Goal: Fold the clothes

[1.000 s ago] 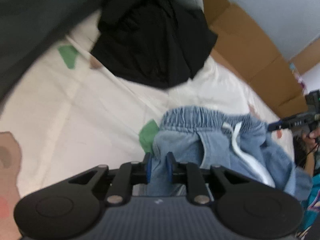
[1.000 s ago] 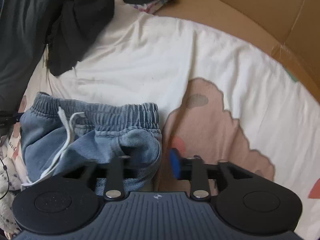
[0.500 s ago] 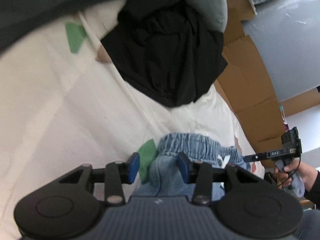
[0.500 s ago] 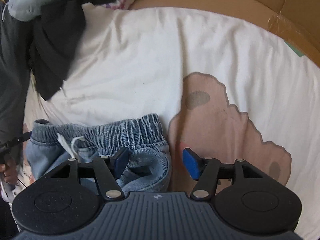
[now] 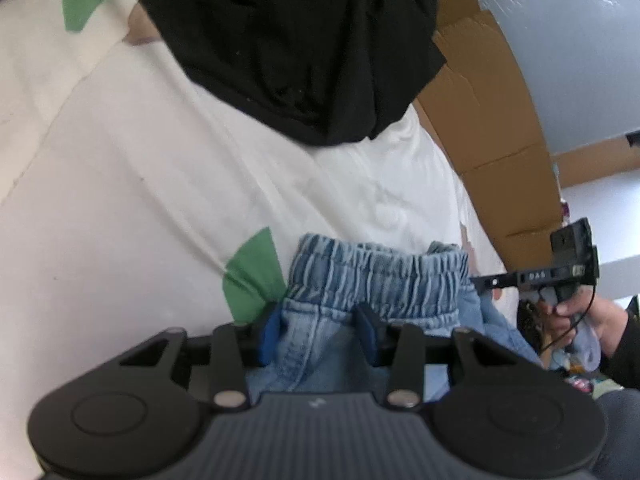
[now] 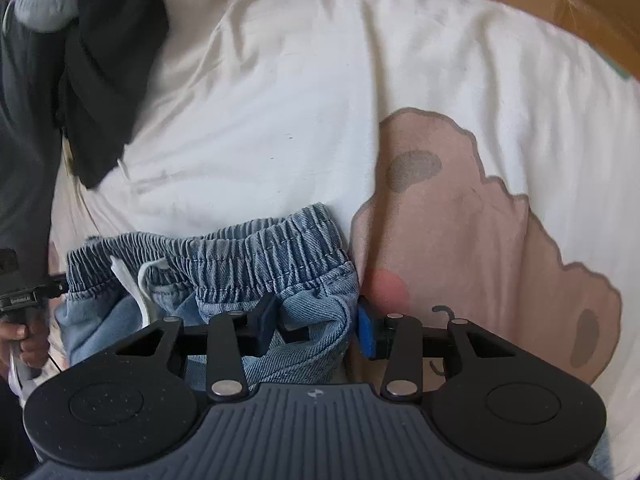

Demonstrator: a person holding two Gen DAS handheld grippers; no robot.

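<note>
the denim shorts [image 6: 256, 256] lie bunched on the white printed sheet [image 6: 304, 92] that covers the bed, close to its near edge, elastic waistband turned toward the far side. a second ago the left gripper [image 5: 318, 326] was pinched tight on a fold of denim at one end of the waistband; half a second ago its jaws had spread, and now they stand apart with cloth lying loosely between the blue pads, released rather than clamped. the right gripper [image 6: 316, 326] was already spread a second ago and is spread now, straddling the other end of the shorts with denim between its pads, not squeezed. both cameras have also drawn back and down toward the garment. by my reading the shorts have just been let go onto the sheet, or the claws are resetting for a fresh hold on the waistband; the lumpy shape suits either a fold half made or one about to be smoothed, and i cannot tell which.

counted: one pair of denim shorts, one white drawstring [image 6: 146, 280] trailing from its waistband, two grippers, one black garment [image 5: 296, 44] heaped toward the far edge of the sheet, and two green patches [image 5: 254, 276] printed on the sheet in the left view.
</note>
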